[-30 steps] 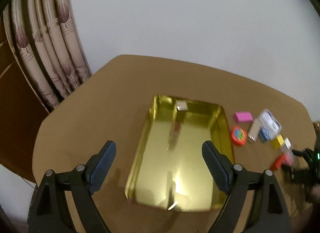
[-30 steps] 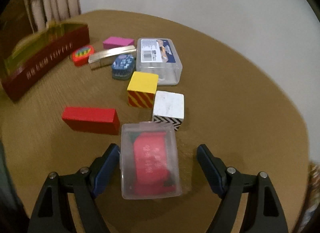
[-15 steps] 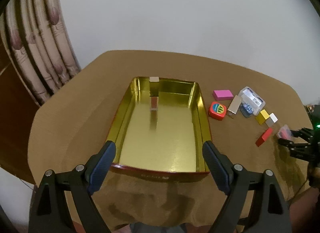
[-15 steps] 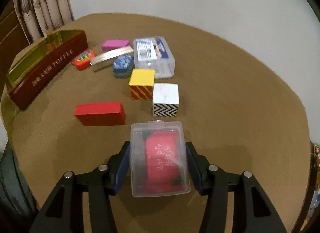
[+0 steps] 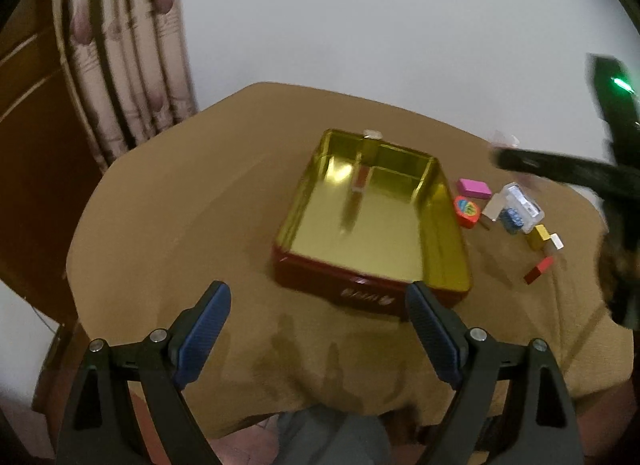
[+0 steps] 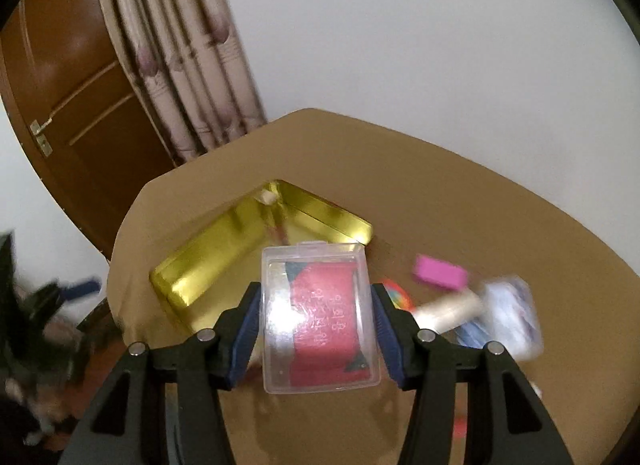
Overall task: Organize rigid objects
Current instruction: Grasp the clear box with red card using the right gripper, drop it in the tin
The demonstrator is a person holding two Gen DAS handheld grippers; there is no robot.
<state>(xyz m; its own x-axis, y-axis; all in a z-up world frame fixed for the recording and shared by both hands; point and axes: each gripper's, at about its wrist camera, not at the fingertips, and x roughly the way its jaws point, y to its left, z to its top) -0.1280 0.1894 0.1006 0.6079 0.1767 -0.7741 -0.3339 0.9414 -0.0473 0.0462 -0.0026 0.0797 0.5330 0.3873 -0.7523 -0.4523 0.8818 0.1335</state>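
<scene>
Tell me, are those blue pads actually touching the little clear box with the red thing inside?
Touching. The right wrist view shows the right gripper with both pads pressed against the clear plastic box's sides.

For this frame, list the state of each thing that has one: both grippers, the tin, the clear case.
left gripper: open, holding nothing.
right gripper: shut on the clear case, held above the table.
clear case: lid closed, red pack inside.
gold tin: lidless, nearly bare inside.
pink block: lying flat on the table.

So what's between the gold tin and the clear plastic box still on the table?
In the left wrist view, the round red toy and a silver bar lie between the gold tin and the clear plastic box.
</scene>
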